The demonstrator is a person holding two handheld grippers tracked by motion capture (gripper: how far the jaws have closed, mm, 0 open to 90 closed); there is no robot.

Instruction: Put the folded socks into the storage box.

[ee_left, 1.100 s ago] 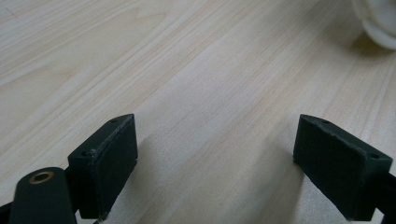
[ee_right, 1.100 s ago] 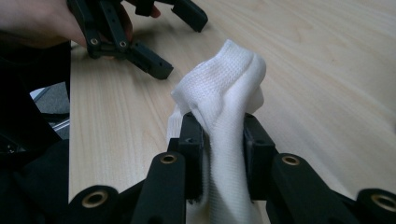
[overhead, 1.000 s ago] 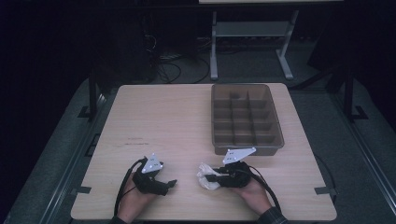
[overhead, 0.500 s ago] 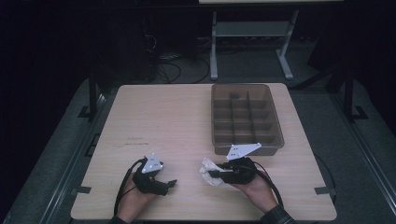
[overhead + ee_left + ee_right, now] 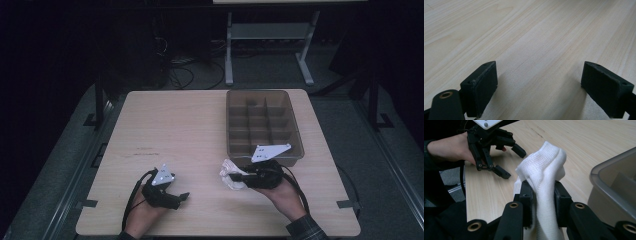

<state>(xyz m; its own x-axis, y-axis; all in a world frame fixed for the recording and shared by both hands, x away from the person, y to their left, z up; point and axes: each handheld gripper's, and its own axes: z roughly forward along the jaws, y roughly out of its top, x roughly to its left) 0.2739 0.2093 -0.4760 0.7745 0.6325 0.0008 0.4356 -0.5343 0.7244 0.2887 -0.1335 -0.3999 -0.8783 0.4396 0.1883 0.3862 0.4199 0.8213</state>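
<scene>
Right tongs (image 5: 541, 202) clamped across the middle of a white knitted sock (image 5: 544, 167), held just above the desk (image 5: 190, 125) near its front edge, beside the near wall of the grey divided tray (image 5: 263, 125). Soft, limp and light by the look of it: bunched folds above the pads, loose ends drooping below. Best pinched through a thick fold, as here; a thin edge likely to slip. No fragility to fear. Left tongs (image 5: 539, 87) wide apart, empty, low over bare wood, well apart from the sock.
</scene>
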